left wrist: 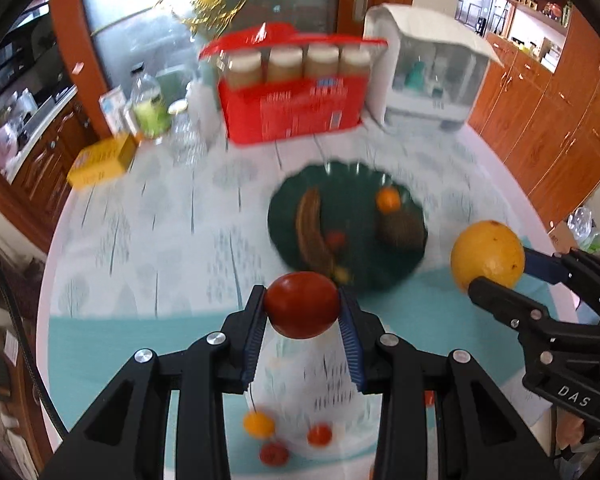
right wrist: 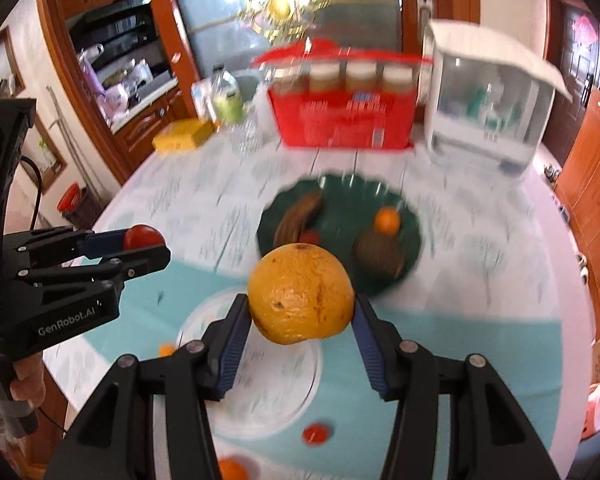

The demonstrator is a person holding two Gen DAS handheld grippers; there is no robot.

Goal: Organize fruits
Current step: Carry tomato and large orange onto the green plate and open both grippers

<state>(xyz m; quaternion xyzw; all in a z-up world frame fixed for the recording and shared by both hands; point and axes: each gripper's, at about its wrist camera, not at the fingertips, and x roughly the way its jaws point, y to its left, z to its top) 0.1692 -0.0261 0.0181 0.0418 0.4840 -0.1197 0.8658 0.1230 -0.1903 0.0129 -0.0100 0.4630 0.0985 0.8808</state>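
Nearest me, a few small loose fruits (left wrist: 259, 424) sit on the pale round mat (right wrist: 260, 400) under both tools: a yellow-orange one, two red ones, and another orange one at the very bottom of the right wrist view. They are blurred, so I cannot name them for sure.

Just above them, my left gripper (left wrist: 302, 309) has its fingers narrowed onto a red tomato-like fruit (left wrist: 302, 305), pinched across its middle between the blue ribbed pads (left wrist: 350, 344). My right gripper (right wrist: 300, 312) has its fingers spread wider and closed on a large orange (right wrist: 301, 293), gripped at its widest part. Both fruits hang clear of the table (left wrist: 148, 208), well apart from each other.

Beyond them lies the dark green plate (left wrist: 284, 216), which already holds a browned banana (left wrist: 310, 232), a small orange (left wrist: 388, 200), a dark rough-skinned fruit (left wrist: 400, 228) and one or two small red and yellow pieces near the banana. I judge this plate to be the target, and the step in hand is carrying both fruits to it.

To do it well, I bring one hand in at a time. The big orange wants the open green patch at the near edge, lowered until it rests before I let go, since it will roll. The red fruit is soft, so I keep the squeeze light and set it beside the banana.

Farther back stand a red box of jars (left wrist: 292, 108), a white cabinet (left wrist: 432, 76) and a yellow box (left wrist: 100, 160); I stay short of them
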